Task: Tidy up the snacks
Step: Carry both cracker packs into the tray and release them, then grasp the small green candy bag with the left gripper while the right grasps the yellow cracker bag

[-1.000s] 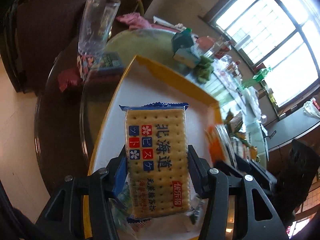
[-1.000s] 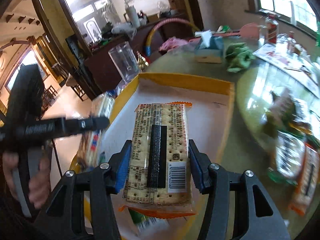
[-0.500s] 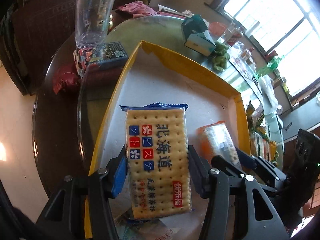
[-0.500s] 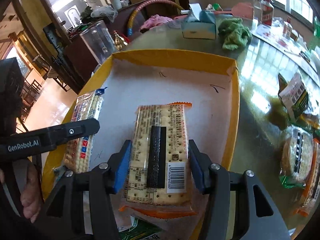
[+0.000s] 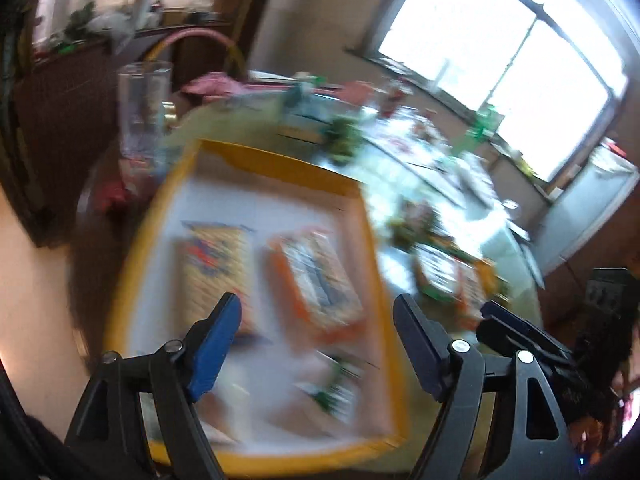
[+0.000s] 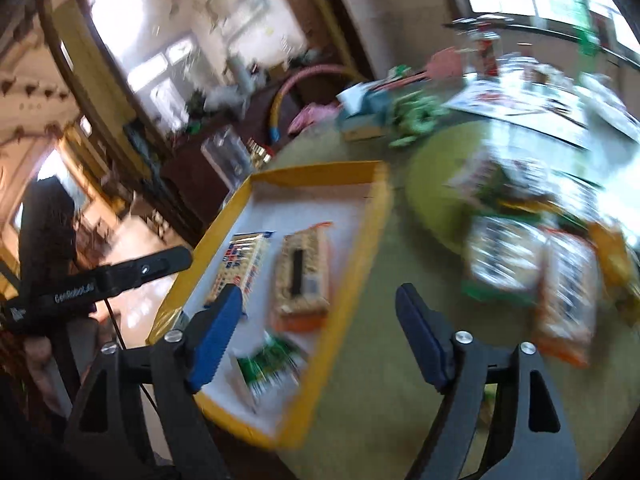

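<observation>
I see my left gripper and right gripper both released, holding nothing. Two cracker packs lie side by side in the yellow tray; more snacks sit right.

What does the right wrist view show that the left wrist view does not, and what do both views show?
Only the right wrist view shows the left gripper from the side and the green packet clearly. Only the left wrist view shows the right gripper at its edge and the bright window. Both show the yellow tray holding the blue-edged cracker pack and the orange-edged cracker pack, side by side.
</observation>
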`<state>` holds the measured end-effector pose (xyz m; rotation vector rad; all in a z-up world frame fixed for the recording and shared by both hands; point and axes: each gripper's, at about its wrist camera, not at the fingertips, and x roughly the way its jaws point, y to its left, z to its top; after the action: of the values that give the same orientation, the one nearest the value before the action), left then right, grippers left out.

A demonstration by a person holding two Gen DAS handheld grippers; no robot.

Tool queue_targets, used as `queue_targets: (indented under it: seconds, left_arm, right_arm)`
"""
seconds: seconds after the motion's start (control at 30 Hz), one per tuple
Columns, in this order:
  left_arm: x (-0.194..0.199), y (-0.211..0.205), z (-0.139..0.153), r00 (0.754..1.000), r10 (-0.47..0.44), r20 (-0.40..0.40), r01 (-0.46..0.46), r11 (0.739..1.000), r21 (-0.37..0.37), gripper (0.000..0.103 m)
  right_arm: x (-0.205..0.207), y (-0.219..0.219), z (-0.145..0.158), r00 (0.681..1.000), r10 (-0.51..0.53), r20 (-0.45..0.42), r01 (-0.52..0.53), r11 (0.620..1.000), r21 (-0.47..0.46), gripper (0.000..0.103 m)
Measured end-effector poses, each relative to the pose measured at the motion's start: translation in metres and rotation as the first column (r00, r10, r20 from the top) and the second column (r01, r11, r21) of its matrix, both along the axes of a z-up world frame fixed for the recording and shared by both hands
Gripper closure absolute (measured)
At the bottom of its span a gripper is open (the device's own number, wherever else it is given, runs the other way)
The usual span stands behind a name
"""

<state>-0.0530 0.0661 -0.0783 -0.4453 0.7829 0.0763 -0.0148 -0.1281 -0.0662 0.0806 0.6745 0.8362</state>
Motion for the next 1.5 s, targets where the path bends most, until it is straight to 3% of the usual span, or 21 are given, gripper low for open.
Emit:
queue_targets:
  seconds: [0.17,0.4,0.6,0.7,0.8,0.97,1.17,1.23,1.5]
  left_arm:
    - [-0.001,-0.061,0.001,0.991,-0.133,0.021,0.133,0.991,-0.022,0.024]
    - [0.033,-0.137,-0.019,0.965,-0.250,-0.080,0.253,0.967,0.029,0.024]
    - [0.061,-0.182,-0.057,0.945,-0.263,-0.192,0.282,0.956,0.080,0.026]
    - [0.064,-0.193,-0.067,0.944,-0.257,-0.208,0.282,0.954,0.101,0.026]
    - [0.070,-0.202,-0.073,0.945,-0.239,-0.224,0.273,0.952,0.136,0.034]
    - [0.084,-0.201,-0.085,0.947,-0.206,-0.247,0.244,0.961,0.133,0.059]
    - [0.080,-0.195,-0.086,0.954,-0.191,-0.230,0.222,0.968,0.120,0.063]
    - [0.080,-0.195,-0.086,0.950,-0.200,-0.239,0.231,0.967,0.111,0.063]
    - [0.088,-0.194,-0.089,0.952,-0.206,-0.227,0.239,0.963,0.128,0.061]
  right_arm:
    - [-0.008,-0.089,-0.020,0.992,-0.117,-0.057,0.118,0.993,0.015,0.021]
    - [-0.013,-0.163,-0.050,0.967,-0.225,-0.118,0.231,0.972,0.046,0.021]
    - [-0.002,-0.202,-0.064,0.952,-0.251,-0.176,0.270,0.958,0.093,0.022]
    - [0.004,-0.215,-0.067,0.952,-0.247,-0.179,0.269,0.957,0.112,0.025]
    - [0.017,-0.220,-0.064,0.952,-0.247,-0.181,0.269,0.956,0.112,0.030]
    - [0.053,-0.226,-0.054,0.945,-0.276,-0.179,0.293,0.953,0.080,0.039]
    - [0.103,-0.222,-0.031,0.944,-0.290,-0.158,0.298,0.954,0.030,0.040]
    - [0.123,-0.209,-0.024,0.946,-0.295,-0.137,0.294,0.955,-0.030,0.040]
    - [0.184,-0.162,-0.040,0.957,-0.257,-0.132,0.230,0.954,-0.193,0.040]
